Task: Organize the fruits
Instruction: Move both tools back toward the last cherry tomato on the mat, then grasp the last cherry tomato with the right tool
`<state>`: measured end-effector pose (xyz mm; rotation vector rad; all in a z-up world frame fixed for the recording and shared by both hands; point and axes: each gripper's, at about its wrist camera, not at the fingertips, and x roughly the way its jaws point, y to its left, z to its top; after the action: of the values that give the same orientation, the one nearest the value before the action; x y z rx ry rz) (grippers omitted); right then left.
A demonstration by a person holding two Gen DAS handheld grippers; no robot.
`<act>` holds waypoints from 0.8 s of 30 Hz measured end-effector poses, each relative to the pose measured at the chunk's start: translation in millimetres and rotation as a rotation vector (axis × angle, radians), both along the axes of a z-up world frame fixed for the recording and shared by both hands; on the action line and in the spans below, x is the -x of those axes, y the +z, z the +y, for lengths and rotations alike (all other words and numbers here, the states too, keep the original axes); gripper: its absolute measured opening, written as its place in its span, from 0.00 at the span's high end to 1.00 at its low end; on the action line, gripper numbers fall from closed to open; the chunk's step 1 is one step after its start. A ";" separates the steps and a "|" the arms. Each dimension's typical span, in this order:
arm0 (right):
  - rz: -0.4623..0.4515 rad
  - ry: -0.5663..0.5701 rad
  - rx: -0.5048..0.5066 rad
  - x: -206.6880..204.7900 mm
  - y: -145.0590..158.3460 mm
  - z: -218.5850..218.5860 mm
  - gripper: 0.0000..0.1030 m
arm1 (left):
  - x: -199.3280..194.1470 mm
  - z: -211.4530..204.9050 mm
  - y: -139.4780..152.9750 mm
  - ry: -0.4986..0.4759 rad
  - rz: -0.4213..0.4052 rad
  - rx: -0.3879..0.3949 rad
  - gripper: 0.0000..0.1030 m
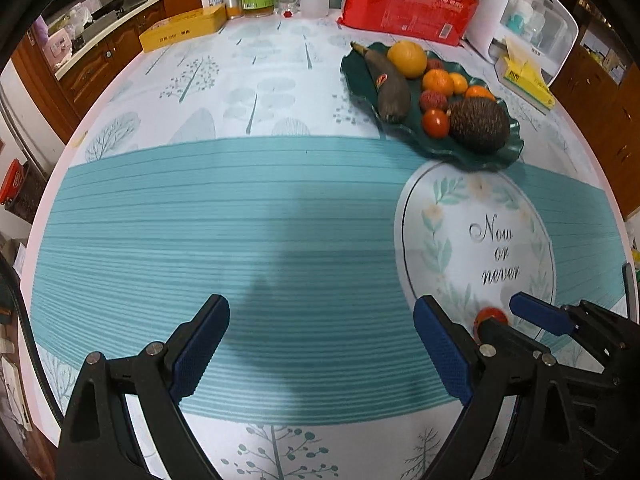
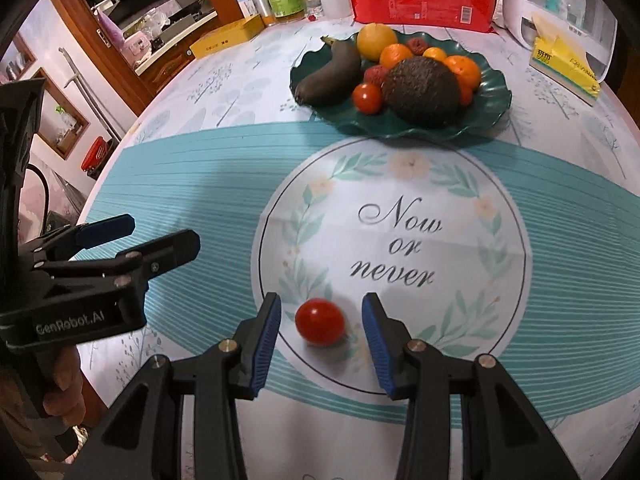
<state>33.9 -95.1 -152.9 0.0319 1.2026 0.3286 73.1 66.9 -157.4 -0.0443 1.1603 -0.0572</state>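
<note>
Red tomato between right gripper jaws
Jaws spread, not touching it; left gripper jaws spread wide over the tabletop.

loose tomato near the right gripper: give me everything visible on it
The loose tomato is small, round, glossy red, with a light highlight on top and no stem visible. It lies on the tablecloth, inside the printed circle just below "never", casting a small shadow. It sits between the right gripper's blue pads, which stand clear on both sides. The left wrist view shows only part of it.
</note>
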 end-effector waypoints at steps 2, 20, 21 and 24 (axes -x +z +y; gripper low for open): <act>-0.002 0.001 0.001 2.4 -2.7 1.2 0.59 | 4.2 -0.6 -3.4 -0.004 0.002 -0.003 0.10; -0.071 0.006 0.058 15.5 -12.9 5.1 0.73 | 24.4 -5.3 -9.8 -0.014 0.009 0.012 0.10; -0.072 0.006 0.058 15.5 -13.0 4.9 0.73 | 25.3 -6.3 -9.8 -0.015 0.012 0.011 0.10; -0.063 0.005 0.054 15.9 -12.9 4.3 0.74 | 26.5 -7.1 -8.8 -0.013 0.025 0.014 0.10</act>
<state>18.0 -90.7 -165.8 -0.0278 1.1486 0.2994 46.6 59.8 -166.2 -0.0501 1.1853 -0.0768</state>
